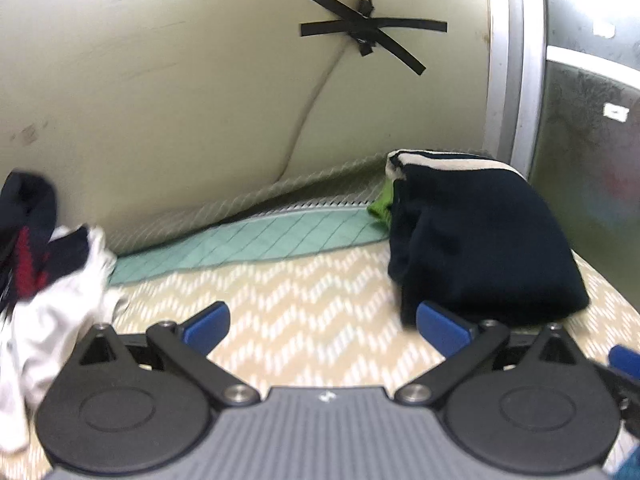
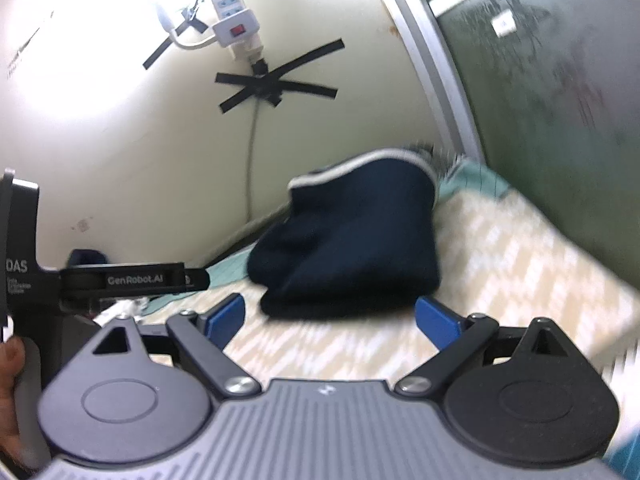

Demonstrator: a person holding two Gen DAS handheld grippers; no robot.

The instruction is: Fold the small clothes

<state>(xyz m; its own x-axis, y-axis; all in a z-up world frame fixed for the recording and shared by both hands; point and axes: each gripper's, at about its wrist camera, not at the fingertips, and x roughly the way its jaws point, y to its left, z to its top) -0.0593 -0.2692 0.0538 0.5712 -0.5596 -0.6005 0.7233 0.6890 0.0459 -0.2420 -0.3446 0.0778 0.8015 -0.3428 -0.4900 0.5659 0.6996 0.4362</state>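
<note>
Left gripper [image 1: 322, 326]: spread wide, blue pads empty, hovering low over the patterned mat [image 1: 304, 280]; its right pad sits just in front of the near edge of the folded dark garment [image 1: 476, 248].
Right gripper [image 2: 330, 320]: also spread wide and holding nothing; the folded dark garment [image 2: 352, 240] lies just beyond and between its blue pads.
Folded dark garment: navy, folded into a thick bundle with a white-trimmed edge on top, resting on the mat near the wall [image 1: 200, 100]; a bit of bright green cloth [image 1: 380, 206] peeks out at its far left side in the left wrist view.
Loose clothes [image 1: 48, 264]: an unfolded heap of white, navy and red fabric at the left edge of the left wrist view, well apart from the folded bundle.
Mat: beige with a white zigzag pattern; a teal quilted cloth [image 1: 256, 240] lies along its far edge by the wall.
Wall: cream, with a cable [image 2: 253, 152] taped down by crossed black tape strips [image 2: 276, 86] and a white power strip [image 2: 234, 26] above.
Other gripper body [image 2: 100, 280]: the left gripper's black housing shows at the left of the right wrist view, a hand [image 2: 10, 376] around its grip.
</note>
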